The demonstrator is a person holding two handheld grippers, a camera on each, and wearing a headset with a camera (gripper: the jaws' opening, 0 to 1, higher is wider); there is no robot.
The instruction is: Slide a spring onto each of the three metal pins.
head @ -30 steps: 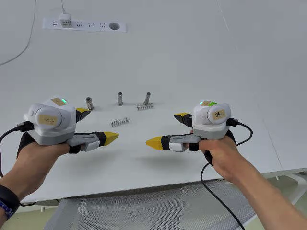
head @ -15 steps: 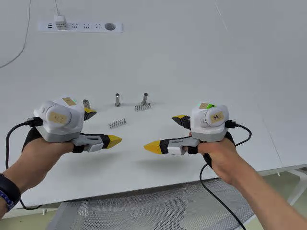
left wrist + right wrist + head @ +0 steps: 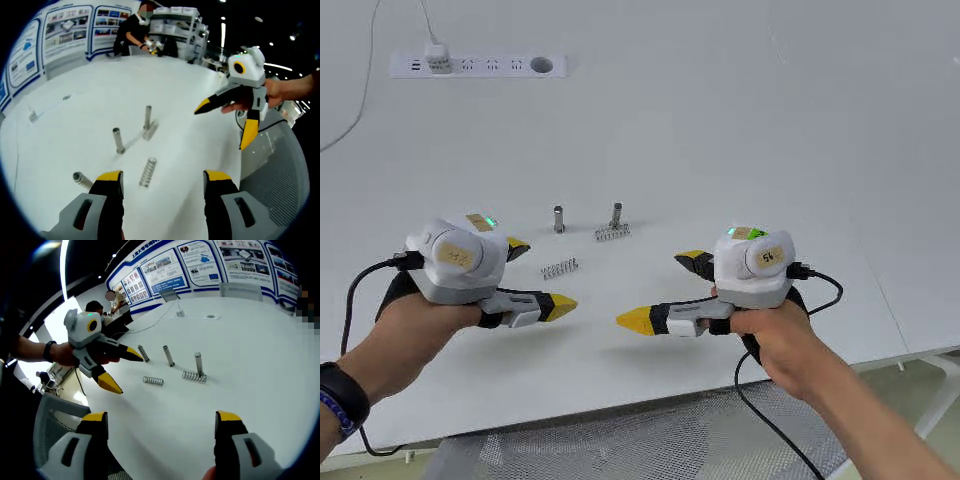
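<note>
**White workbench** (image 3: 720, 150): carries all the parts.

**Left gripper** (image 3: 542, 273) and **right gripper** (image 3: 655, 288): hand-held over the near part of the bench. The tips face each other, and both sets of jaws are spread wide with nothing between them.

**Power strip** (image 3: 478, 66): lies at the far side.

**Three upright metal pins in a row:**
- The leftmost pin (image 3: 143, 353) carries a spring.
- The middle pin (image 3: 558, 218) and the right pin (image 3: 616, 214) are bare.

**Loose springs:**
- The first loose spring (image 3: 611, 233) lies flat, touching the right pin's foot.
- The second loose spring (image 3: 560, 268) lies flat, nearer the grippers.

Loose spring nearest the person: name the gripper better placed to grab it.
Left. The loose spring lies just ahead of the open left gripper; the right gripper, also open, is farther away.
</note>
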